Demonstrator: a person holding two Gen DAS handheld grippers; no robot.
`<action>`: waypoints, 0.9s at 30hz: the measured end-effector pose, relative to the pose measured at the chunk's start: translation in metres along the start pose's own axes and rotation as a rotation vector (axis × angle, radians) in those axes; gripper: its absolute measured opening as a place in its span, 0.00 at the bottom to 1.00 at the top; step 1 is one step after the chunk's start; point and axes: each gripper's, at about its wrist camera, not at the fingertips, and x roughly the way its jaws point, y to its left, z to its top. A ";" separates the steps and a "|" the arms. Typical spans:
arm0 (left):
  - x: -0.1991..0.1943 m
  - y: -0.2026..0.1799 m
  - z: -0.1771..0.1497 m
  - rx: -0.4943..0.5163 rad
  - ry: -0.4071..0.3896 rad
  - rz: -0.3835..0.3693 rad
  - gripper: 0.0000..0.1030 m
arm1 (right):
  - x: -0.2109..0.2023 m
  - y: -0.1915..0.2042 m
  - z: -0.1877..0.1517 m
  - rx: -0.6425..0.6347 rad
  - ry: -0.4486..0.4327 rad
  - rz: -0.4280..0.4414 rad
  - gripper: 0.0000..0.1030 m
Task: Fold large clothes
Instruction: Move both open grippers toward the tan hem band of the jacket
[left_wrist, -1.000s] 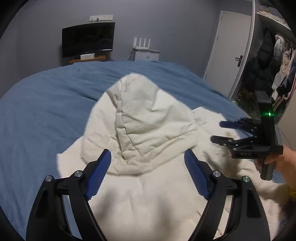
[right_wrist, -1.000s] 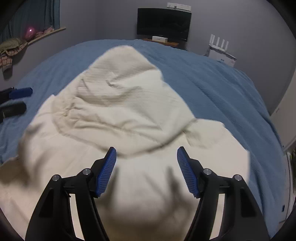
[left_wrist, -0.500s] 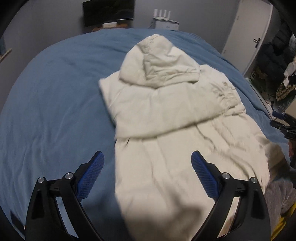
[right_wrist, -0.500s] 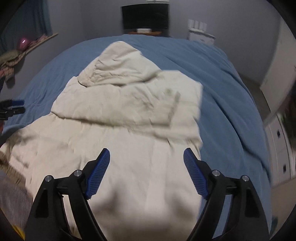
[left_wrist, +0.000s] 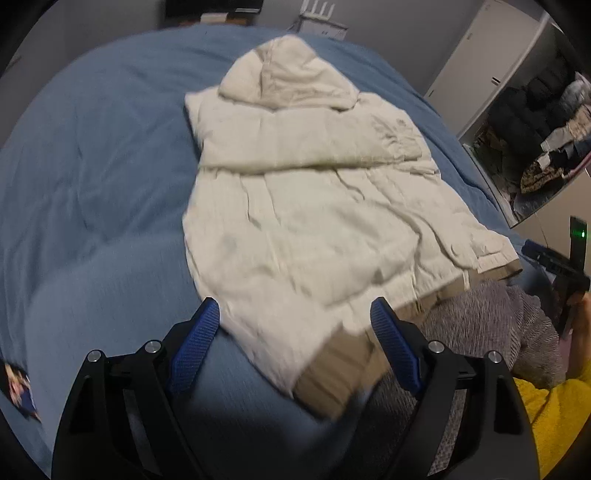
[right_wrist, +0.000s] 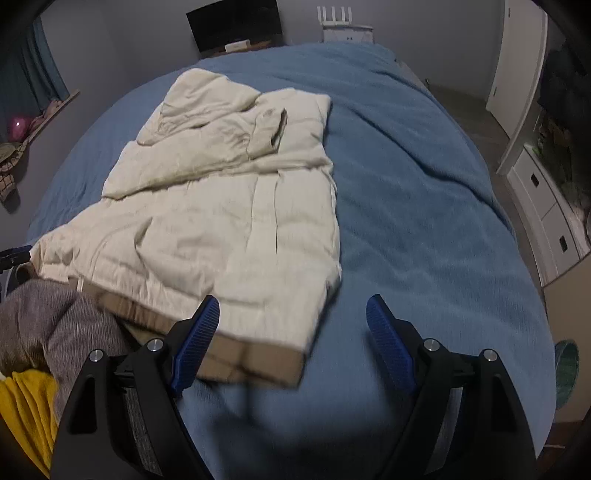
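On the blue bed (right_wrist: 424, 184), the cream hooded jacket (left_wrist: 314, 221) is lying lengthwise, hood far, tan hem (right_wrist: 251, 360) nearest; the left hand-held gripper (left_wrist: 295, 343) and right hand-held gripper (right_wrist: 291, 332) are both hovering wide apart, empty, at the hem's corners.

Cream quilted matt jacket (left_wrist: 314, 206), fuzzy blue blanket (right_wrist: 424, 206), ribbed blue claw pads (right_wrist: 195, 343)

Jacket (right_wrist: 221, 206) on bed (right_wrist: 424, 206) (seemingly folded)
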 end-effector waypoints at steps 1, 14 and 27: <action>0.000 0.002 -0.003 -0.012 0.008 -0.002 0.78 | 0.000 0.000 -0.003 0.002 0.004 0.005 0.76; 0.023 -0.001 0.000 -0.035 0.081 -0.037 0.81 | 0.042 0.009 -0.008 0.033 0.116 0.125 0.76; 0.003 0.004 0.008 0.105 -0.018 -0.006 0.28 | 0.028 0.023 0.031 -0.094 -0.050 0.077 0.08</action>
